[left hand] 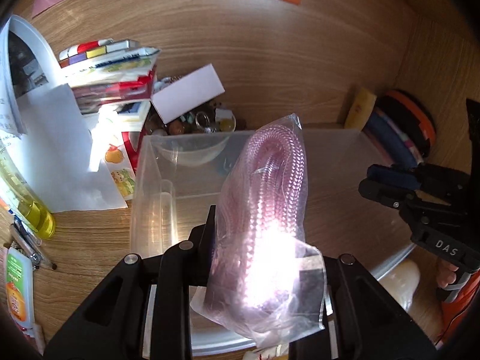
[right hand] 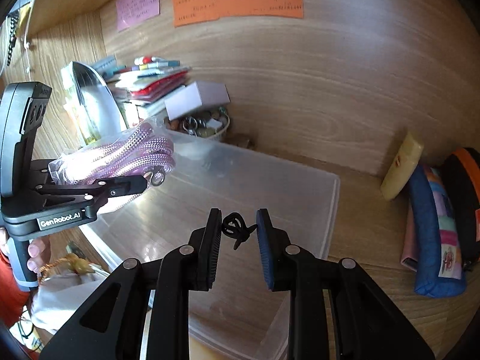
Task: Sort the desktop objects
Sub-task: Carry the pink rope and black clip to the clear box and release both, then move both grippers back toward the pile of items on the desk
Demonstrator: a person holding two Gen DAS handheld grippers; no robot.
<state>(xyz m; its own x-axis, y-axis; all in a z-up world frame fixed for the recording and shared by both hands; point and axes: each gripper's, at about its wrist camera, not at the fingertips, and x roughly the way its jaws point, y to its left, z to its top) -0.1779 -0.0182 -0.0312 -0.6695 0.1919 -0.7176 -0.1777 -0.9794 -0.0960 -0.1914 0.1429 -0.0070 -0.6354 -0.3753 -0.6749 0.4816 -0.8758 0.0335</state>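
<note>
Leftmost on the wooden desk [left hand: 270, 60] lie a yellow bottle [left hand: 36, 216], a pen [left hand: 33, 252] and sheets of white paper [left hand: 60, 150], with a stack of booklets and packets [left hand: 111, 72] behind them and a white box [left hand: 187, 97] propped over a bowl of keychains and trinkets [left hand: 204, 123]. Next comes the clear plastic bin [left hand: 156, 186], standing open on the desk. Above it the left gripper [left hand: 261, 258] has its jaws clamped on a clear bag of pink braided cord [left hand: 270, 195], which hangs over the bin's left part without touching the floor of the bin; the right wrist view shows the same bag [right hand: 120, 156] pinched between the fingers. Further right, the right gripper [right hand: 238, 231] hovers over the bin [right hand: 300, 186] with its jaws apart; a small black hair tie [right hand: 235, 229] sits between the pads, and I cannot tell whether it touches them. Against the right wall lean a yellow sponge-like block [right hand: 402, 165], a blue pencil case [right hand: 435, 234] and a black-and-orange pouch [right hand: 468, 186].
</note>
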